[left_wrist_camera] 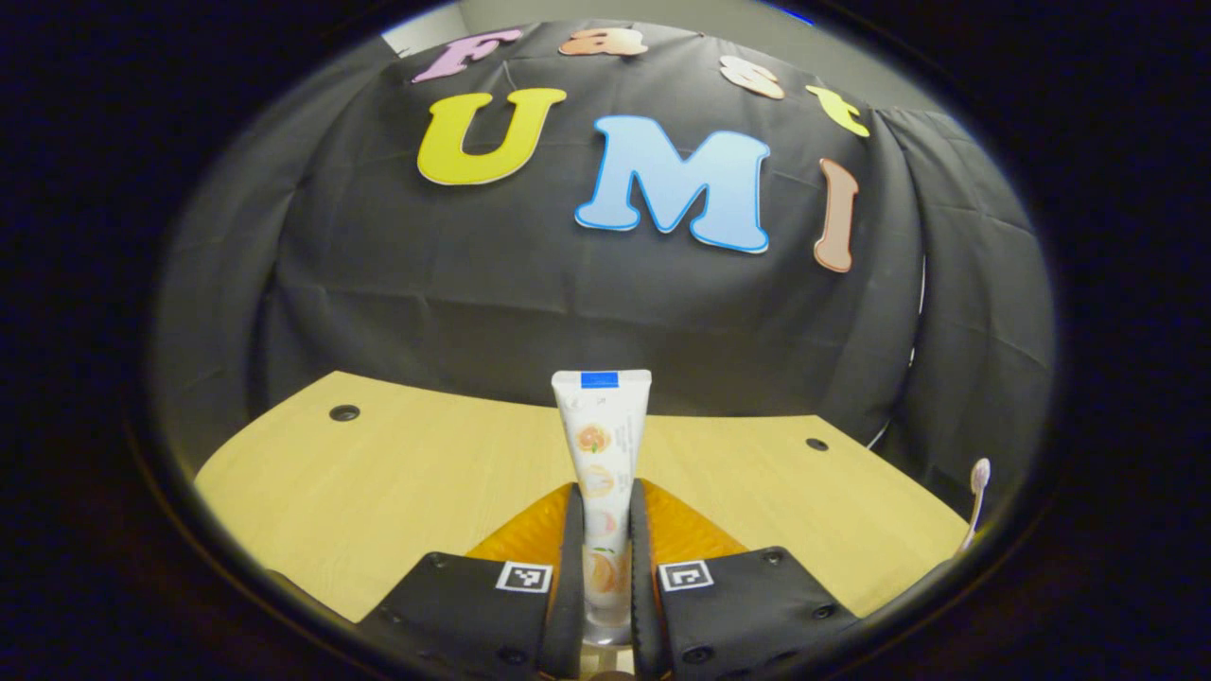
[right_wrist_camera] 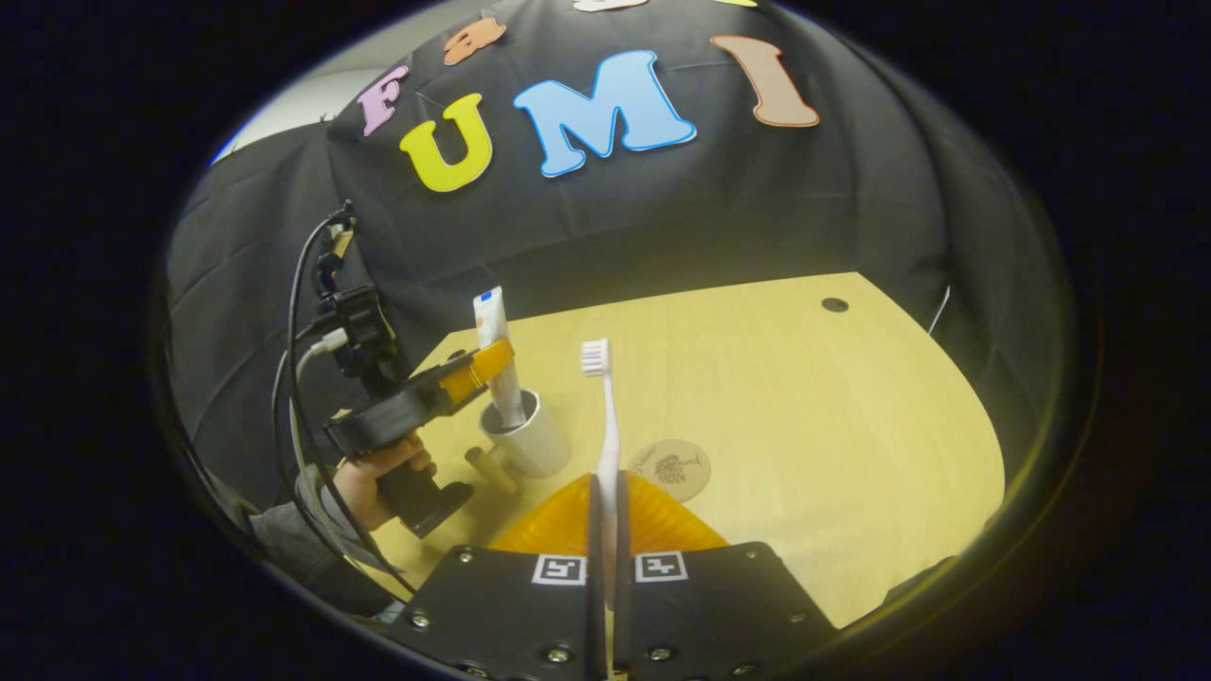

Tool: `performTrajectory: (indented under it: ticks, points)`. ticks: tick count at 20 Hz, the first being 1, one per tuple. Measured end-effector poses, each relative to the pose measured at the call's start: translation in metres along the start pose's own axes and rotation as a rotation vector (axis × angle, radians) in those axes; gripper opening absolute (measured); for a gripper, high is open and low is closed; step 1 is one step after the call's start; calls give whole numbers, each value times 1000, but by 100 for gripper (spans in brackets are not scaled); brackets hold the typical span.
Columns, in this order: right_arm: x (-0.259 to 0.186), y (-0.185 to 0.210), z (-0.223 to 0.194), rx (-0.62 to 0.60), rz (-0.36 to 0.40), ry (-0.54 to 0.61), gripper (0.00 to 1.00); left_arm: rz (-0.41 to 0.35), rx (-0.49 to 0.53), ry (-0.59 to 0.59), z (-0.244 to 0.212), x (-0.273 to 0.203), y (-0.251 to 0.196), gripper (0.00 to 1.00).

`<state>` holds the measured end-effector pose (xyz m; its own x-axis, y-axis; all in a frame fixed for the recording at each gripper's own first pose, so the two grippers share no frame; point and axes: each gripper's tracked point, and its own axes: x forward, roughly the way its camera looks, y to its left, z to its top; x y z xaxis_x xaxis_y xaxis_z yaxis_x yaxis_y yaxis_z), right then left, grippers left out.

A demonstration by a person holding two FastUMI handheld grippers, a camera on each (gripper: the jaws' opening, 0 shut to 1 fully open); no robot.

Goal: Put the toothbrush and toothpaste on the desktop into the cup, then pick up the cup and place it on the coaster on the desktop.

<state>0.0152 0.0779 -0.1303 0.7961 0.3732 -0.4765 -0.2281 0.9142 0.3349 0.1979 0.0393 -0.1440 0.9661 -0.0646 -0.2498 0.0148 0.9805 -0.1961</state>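
In the left gripper view, the left tool (left_wrist_camera: 605,567) is clenched on the toothpaste (left_wrist_camera: 603,454), both fingers pressing its sides low in the centre of the frame. The tube stands upright, its flat crimped end topmost, against the wooden surface (left_wrist_camera: 378,473). At the far right edge of that frame the bristled head of the toothbrush (left_wrist_camera: 979,478) shows.

In the right gripper view, the right tool (right_wrist_camera: 605,530) is clenched on the toothbrush (right_wrist_camera: 605,426), whose handle runs up between the fingers with the bristle head uppermost, at centre frame. At left centre a hand (right_wrist_camera: 378,473) holds the left tool (right_wrist_camera: 478,369), which grips the toothpaste (right_wrist_camera: 492,326) with the tube's lower end inside the white cup (right_wrist_camera: 530,440). The cup stands on the surface (right_wrist_camera: 804,407). A round coaster (right_wrist_camera: 672,465) lies flat just right of the cup, apart from it. A small tan cylinder (right_wrist_camera: 492,470) lies beside the cup's lower left.
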Motion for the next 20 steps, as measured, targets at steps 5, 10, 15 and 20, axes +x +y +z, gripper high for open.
performTrajectory:
  ticks: [5,10,15,20]
  points:
    - [10,11,16,-6,28,-29,4,-12,36,23,-7,-3,-3,29]
    - [15,20,25,-17,57,-44,4,-16,40,49,-18,-11,-3,60]
    - [22,32,40,-43,93,-73,4,-15,22,62,-18,-25,-1,79]
    - [34,55,66,-67,162,-120,5,-5,4,67,-14,-53,3,80]
